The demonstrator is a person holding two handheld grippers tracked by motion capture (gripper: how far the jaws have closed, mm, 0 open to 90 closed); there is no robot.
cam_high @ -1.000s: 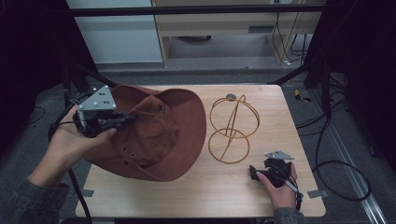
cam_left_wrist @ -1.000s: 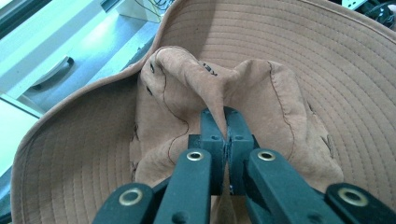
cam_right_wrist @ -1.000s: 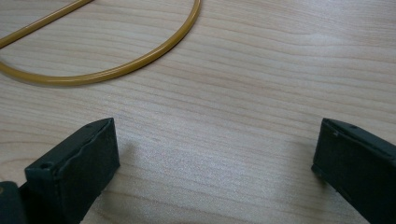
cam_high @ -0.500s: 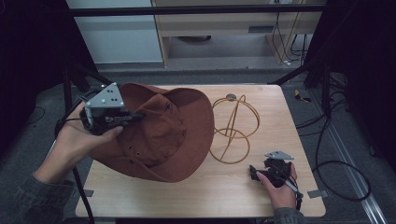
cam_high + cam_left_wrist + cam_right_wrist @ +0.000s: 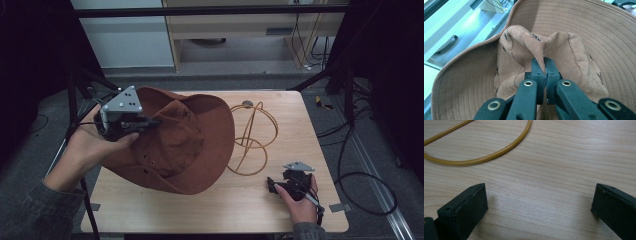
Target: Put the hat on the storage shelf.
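Hat [image 5: 180, 145] crown pinched by left hand-held gripper [image 5: 544, 65].

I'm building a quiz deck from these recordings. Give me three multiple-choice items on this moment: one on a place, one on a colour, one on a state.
1. Where does the wire stand sit relative to the hat?
A. To the hat's right on the table
B. Under the hat's crown
C. On the floor

2. What colour is the hat?
A. Black
B. Reddish brown
C. White

3. How is the left claw set?
A. Wide open over bare table
B. Shut on a cable
C. Shut on a fold of the hat's crown

Answers:
1. A: the high view shows the yellow wire frame on the table, at the hat's right.
2. B: both the high view and the left gripper view show brown fabric.
3. C: the left gripper view shows the jaws pinching a ridge of fabric. The right claw is open over the wood.
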